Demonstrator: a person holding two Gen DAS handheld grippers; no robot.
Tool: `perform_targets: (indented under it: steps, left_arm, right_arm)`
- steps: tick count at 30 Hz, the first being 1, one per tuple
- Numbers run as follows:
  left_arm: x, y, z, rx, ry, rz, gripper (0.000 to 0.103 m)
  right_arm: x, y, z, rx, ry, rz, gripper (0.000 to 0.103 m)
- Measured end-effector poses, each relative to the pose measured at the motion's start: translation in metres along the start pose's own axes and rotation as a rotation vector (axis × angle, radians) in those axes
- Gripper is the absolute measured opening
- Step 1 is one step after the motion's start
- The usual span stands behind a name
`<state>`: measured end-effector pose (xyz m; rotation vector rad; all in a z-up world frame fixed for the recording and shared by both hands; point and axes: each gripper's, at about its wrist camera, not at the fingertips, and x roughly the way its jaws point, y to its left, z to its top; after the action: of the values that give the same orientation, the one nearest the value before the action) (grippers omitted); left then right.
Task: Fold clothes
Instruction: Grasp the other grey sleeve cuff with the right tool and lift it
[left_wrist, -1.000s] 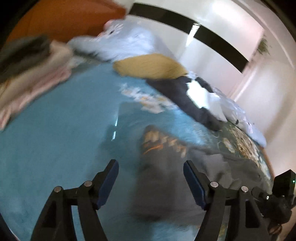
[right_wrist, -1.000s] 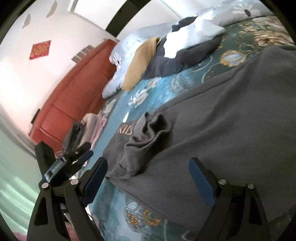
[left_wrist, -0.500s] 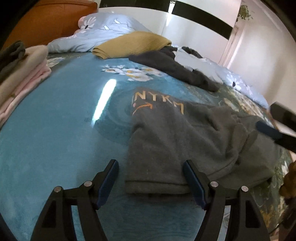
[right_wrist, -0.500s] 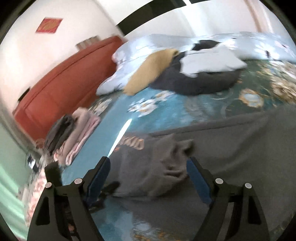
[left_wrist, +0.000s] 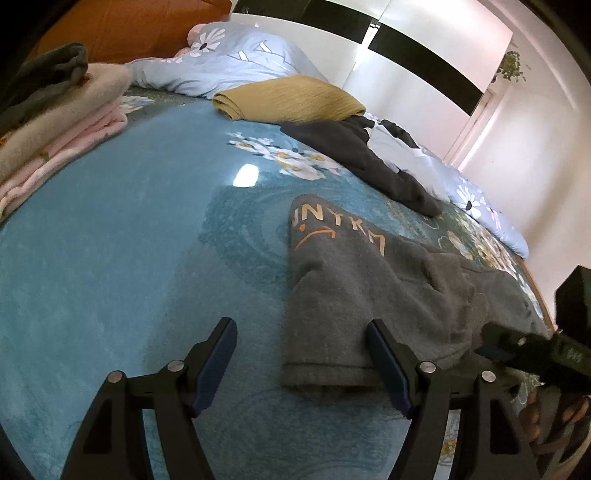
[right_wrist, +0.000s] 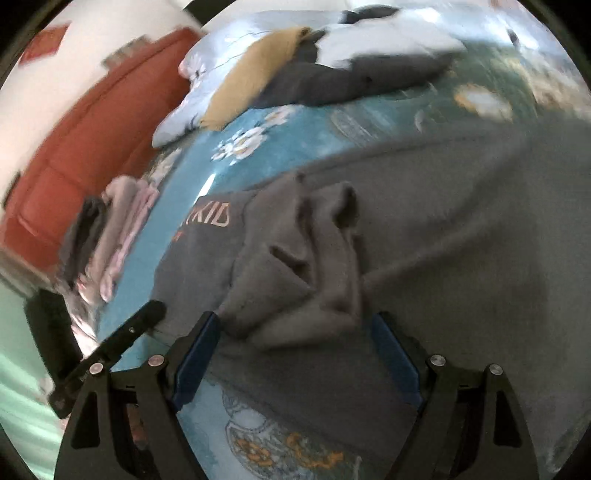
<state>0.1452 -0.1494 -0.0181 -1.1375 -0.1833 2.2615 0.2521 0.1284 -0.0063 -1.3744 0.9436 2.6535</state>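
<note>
1. My left gripper (left_wrist: 301, 360) has its jaws spread wide and holds nothing. The near hem corner of the grey sweatshirt (left_wrist: 369, 295) lies just ahead between them, toward my right-hand finger; the rest of that gap is bare teal bedspread (left_wrist: 129, 240).

2. My right gripper (right_wrist: 295, 354) is also spread wide and empty. A bunched fold of the same sweatshirt (right_wrist: 295, 266), probably a sleeve, sits straight ahead of it, with flat grey cloth running beneath and away to its right.

3. The sweatshirt lies on the bedspread with its long axis running away from my left fingers toward the lettered end (left_wrist: 340, 225). The side nearest my left gripper looks doubled over already, while the middle is rumpled.

4. I judge the hem edge belongs to my left gripper and the bunched fold to my right, since each lies directly before those fingers.

5. Whether the fold in hand is being started or tidied, I cannot tell from how the cloth lies.

6. A stack of folded clothes (left_wrist: 55, 122) sits well apart, far left.
</note>
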Motion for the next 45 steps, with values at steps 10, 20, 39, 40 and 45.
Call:
perform_targets:
  steps: [10,20,39,40,45]
  left_arm:
    - [-0.002,0.005,-0.001,-0.024,-0.008,0.006,0.076]
    - [-0.003,0.010,0.001,-0.050,-0.011,-0.003,0.076]
    - [-0.008,0.014,0.003,-0.070,-0.020,-0.033,0.076]
    - [-0.007,0.014,0.002,-0.071,-0.016,-0.030,0.076]
    - [-0.004,0.016,0.002,-0.077,-0.003,-0.027,0.076]
  right_arm:
    - [-0.017,0.053,0.003,-0.168,-0.048,0.029,0.083]
    - [0.003,0.015,0.018,0.133,-0.043,0.063,0.056]
    - [-0.041,0.018,0.027,0.109,-0.158,0.055,0.013]
    - [-0.038,0.013,0.025,0.121,-0.144,0.048,0.013]
    - [-0.019,-0.009,0.015,0.178,-0.073,0.013,0.014]
